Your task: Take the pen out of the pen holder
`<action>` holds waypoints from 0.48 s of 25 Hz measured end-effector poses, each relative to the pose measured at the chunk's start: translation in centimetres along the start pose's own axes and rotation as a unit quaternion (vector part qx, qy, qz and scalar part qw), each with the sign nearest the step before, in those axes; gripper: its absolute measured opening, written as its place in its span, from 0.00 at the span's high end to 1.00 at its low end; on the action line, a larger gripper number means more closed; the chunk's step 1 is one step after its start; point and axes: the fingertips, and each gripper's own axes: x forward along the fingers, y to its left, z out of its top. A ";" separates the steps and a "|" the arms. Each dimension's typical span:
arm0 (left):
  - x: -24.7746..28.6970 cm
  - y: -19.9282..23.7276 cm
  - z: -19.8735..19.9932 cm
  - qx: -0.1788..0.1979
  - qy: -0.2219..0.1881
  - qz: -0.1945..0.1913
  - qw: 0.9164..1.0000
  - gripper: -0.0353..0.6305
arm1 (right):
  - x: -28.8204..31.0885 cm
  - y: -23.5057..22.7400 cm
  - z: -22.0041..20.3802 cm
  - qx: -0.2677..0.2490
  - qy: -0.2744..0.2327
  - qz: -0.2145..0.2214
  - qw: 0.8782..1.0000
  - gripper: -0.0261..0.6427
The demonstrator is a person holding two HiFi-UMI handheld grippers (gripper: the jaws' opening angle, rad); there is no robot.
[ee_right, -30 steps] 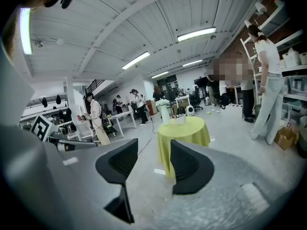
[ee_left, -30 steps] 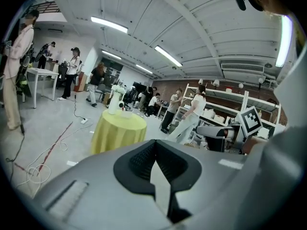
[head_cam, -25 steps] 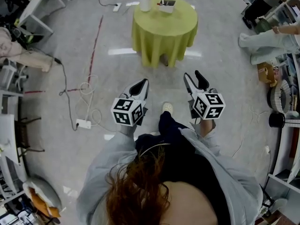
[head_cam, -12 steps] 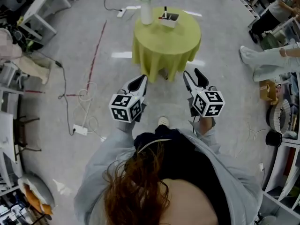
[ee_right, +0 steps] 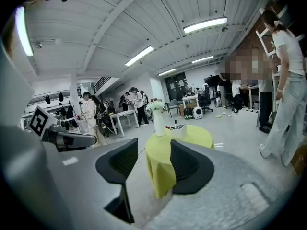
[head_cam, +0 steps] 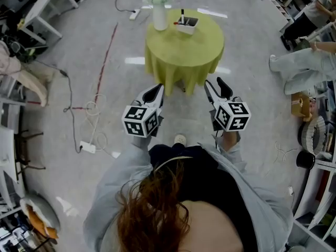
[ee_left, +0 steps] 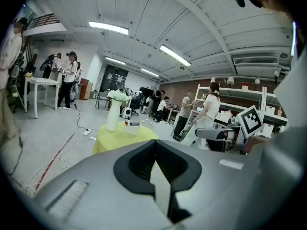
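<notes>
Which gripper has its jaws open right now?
The right gripper: its jaws stand apart, with the yellow table showing between them. The left gripper has its jaws together, with nothing between them.

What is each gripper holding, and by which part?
Nothing. The left gripper is shut on nothing, the right gripper open and empty; the pen stands in the pen holder.

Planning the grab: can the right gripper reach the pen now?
Probably not: the right gripper hangs short of the table, and the pen stands in the pen holder near its far edge. Nothing blocks the way.
</notes>
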 end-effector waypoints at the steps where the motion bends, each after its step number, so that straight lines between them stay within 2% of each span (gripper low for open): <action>1: 0.0 -0.1 -0.2 -0.002 0.001 0.001 1.000 0.92 | 0.0 -0.1 -0.2 0.000 0.003 0.001 1.000 0.65; 12: -1.3 0.2 -3.3 -0.029 0.023 0.009 0.999 0.92 | 0.2 1.1 -3.4 0.014 0.039 0.007 0.999 0.65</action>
